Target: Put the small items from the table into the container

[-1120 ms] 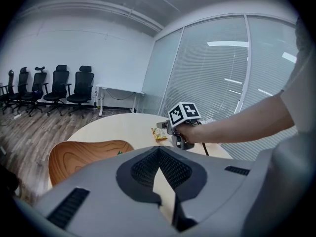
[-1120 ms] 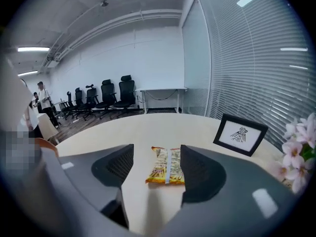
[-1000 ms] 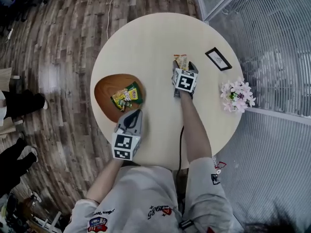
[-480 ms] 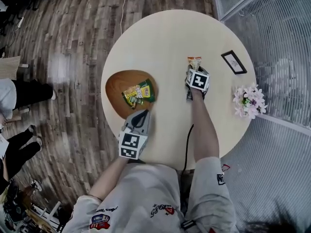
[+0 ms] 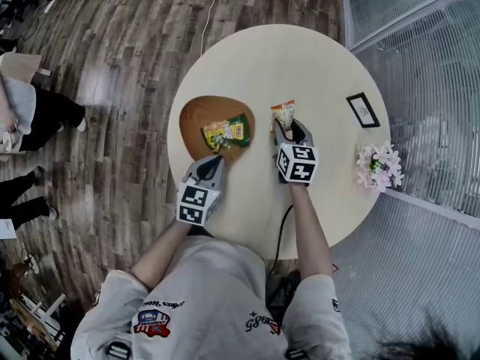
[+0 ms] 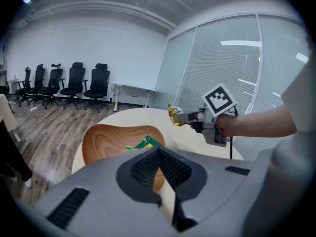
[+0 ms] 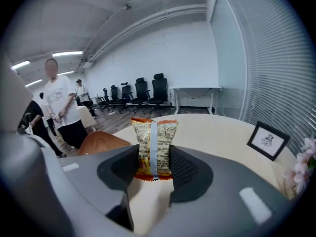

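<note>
Brown wooden bowl (image 5: pixel 196 115) on pale round desk (image 5: pixel 300 58) holds green and yellow packets (image 5: pixel 225 132). Head view: your right gripper (image 5: pixel 289 128) holds orange-and-cream snack packet (image 5: pixel 283 113) just beside bowl rim, likely for drop.
Left gripper view: left gripper (image 6: pixel 158 152) fingers together, empty, parked at bowl's near edge, out of path.
Right gripper view: fingers closing, pinching packet's lower half upright, for steady carry.

The right gripper (image 5: pixel 289 131), its jaws closing on the snack packet (image 5: pixel 283 113) between them, has lifted it off the table (image 5: pixel 300 58) and carried it nearer to the wooden bowl (image 5: pixel 195 115).
</note>
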Tool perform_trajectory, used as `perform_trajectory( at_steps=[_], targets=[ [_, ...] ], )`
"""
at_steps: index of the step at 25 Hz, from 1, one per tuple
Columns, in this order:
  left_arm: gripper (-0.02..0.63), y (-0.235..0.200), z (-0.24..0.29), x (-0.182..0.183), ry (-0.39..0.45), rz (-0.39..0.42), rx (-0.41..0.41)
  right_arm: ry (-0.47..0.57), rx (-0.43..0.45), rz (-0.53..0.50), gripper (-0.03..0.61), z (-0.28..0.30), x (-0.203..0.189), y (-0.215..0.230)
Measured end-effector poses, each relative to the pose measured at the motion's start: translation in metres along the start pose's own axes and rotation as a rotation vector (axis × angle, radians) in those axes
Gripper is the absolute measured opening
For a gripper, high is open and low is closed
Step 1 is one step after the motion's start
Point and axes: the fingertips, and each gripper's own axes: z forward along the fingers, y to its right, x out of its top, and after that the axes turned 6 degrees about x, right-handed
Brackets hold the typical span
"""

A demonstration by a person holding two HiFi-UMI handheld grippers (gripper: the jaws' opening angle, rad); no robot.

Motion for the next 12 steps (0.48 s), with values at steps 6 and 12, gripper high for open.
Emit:
perform_trajectory(
  at_steps=[6, 12],
  targets=[
    [0.008, -0.034, -0.019, -0.011, 0.044, -0.039, 0.073, -0.073, 0.179, -0.1, 0.173, 0.009, -0.029, -0.121],
    [0.006, -0.063, -0.042, -0.022, 0.041, -0.064, 0.111, -0.172, 0.228, -0.188, 0.174, 0.04, -0.063, -0.184]
  ],
)
